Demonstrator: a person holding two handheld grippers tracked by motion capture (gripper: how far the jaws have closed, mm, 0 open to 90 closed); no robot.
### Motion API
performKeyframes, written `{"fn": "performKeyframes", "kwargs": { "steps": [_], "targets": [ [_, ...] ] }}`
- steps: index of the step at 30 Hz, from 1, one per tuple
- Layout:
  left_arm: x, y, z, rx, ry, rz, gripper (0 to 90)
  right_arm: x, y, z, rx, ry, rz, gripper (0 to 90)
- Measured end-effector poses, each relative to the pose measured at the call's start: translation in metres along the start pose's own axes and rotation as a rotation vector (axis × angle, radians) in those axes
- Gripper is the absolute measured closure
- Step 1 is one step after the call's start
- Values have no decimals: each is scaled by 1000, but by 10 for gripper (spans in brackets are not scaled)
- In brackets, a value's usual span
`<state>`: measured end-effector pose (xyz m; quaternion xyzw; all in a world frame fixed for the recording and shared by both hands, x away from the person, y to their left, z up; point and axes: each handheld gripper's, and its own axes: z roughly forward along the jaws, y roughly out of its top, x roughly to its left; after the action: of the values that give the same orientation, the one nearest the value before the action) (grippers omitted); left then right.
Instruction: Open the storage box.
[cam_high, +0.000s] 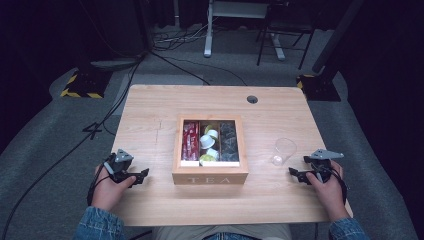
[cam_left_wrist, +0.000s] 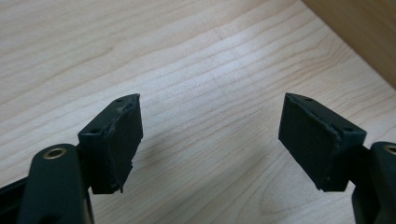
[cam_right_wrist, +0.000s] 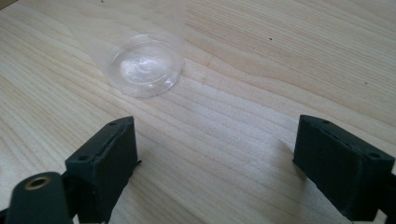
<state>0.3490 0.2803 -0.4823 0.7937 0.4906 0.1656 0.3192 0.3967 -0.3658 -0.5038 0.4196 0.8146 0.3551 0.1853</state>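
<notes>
A wooden tea box (cam_high: 210, 176) marked TEA stands at the table's middle. Its three compartments hold red packets (cam_high: 190, 141), white and green capsules (cam_high: 209, 142) and dark packets (cam_high: 229, 142). A clear plastic cup (cam_high: 284, 151) stands upright to the box's right; in the right gripper view the cup (cam_right_wrist: 145, 65) lies just ahead and left of the jaws. My left gripper (cam_high: 142, 176) rests open on the table left of the box, and between its jaws (cam_left_wrist: 210, 135) is bare wood. My right gripper (cam_high: 296, 174) stands open near the cup, nothing between its jaws (cam_right_wrist: 215, 154).
The box's wooden side (cam_left_wrist: 364, 32) shows at the upper right of the left gripper view. A cable hole (cam_high: 252, 99) sits near the table's far edge. Beyond the table are floor cables (cam_high: 165, 55), a stand base (cam_high: 82, 82) and chair legs (cam_high: 280, 45).
</notes>
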Motion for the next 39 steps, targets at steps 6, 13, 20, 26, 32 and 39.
{"fn": "performKeyframes", "kwargs": {
  "steps": [6,13,20,26,32,39],
  "targets": [
    [-6,9,-11,-22,-9,24,239,0,0,0,0,0,0,134],
    [-19,21,-26,-59,-38,65,253,0,0,0,0,6,-3,133],
    [-26,27,-34,-91,-63,77,254,0,0,0,0,6,-4,133],
    [-33,31,-37,-105,-86,80,256,0,0,0,0,6,-4,133],
    [-49,38,-37,-120,-147,112,259,1,-1,-1,-1,8,-6,134],
    [-75,51,-33,-135,-213,190,260,2,-1,-2,0,9,-8,135]
  ]
}}
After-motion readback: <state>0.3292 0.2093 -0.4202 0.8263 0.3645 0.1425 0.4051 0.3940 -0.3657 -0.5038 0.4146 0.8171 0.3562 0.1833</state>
